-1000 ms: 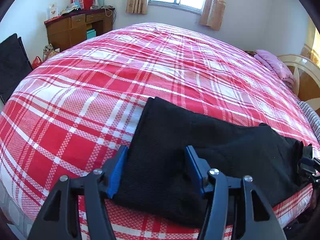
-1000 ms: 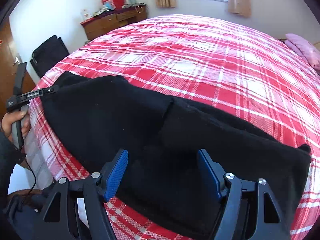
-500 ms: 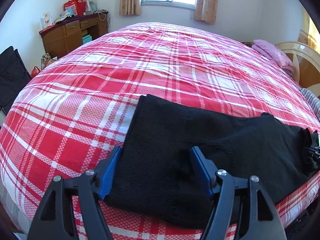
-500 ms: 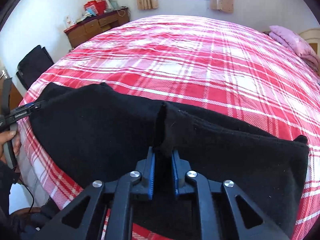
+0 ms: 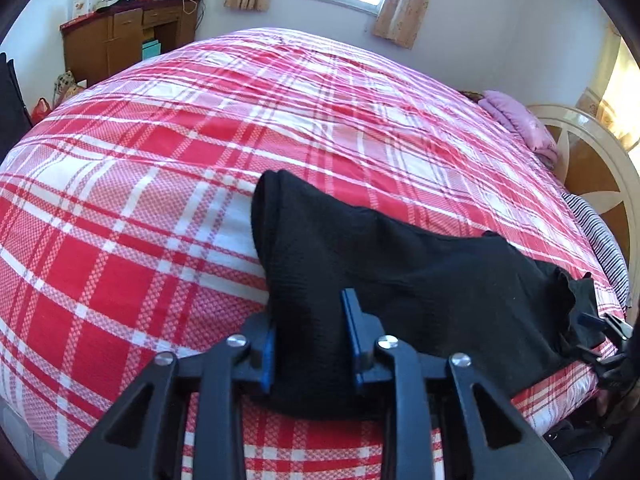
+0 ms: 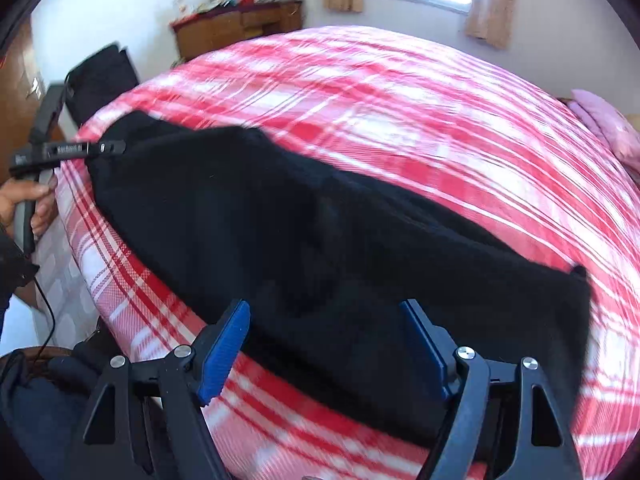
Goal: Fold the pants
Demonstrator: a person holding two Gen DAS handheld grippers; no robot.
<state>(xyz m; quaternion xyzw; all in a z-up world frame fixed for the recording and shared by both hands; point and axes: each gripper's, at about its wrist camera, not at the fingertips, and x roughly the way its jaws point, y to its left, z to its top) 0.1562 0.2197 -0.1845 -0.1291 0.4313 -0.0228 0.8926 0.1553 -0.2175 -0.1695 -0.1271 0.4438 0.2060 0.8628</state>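
two grippers work one pair of black pants (image 5: 400, 280) lying along the near edge of the plaid bed (image 5: 160, 200). low in its frame, the left gripper (image 5: 310, 344) has just been closing and now pinches a bunched end of the cloth. the right gripper (image 6: 326, 344) has just been opening; a half second back it was clamped on a fold, now its jaws stand wide over flat fabric. likely the left end gets carried over next.

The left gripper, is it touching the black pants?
Touching. The left wrist view shows the left gripper just closed, its blue pads pinching a bunched fold of the black pants.
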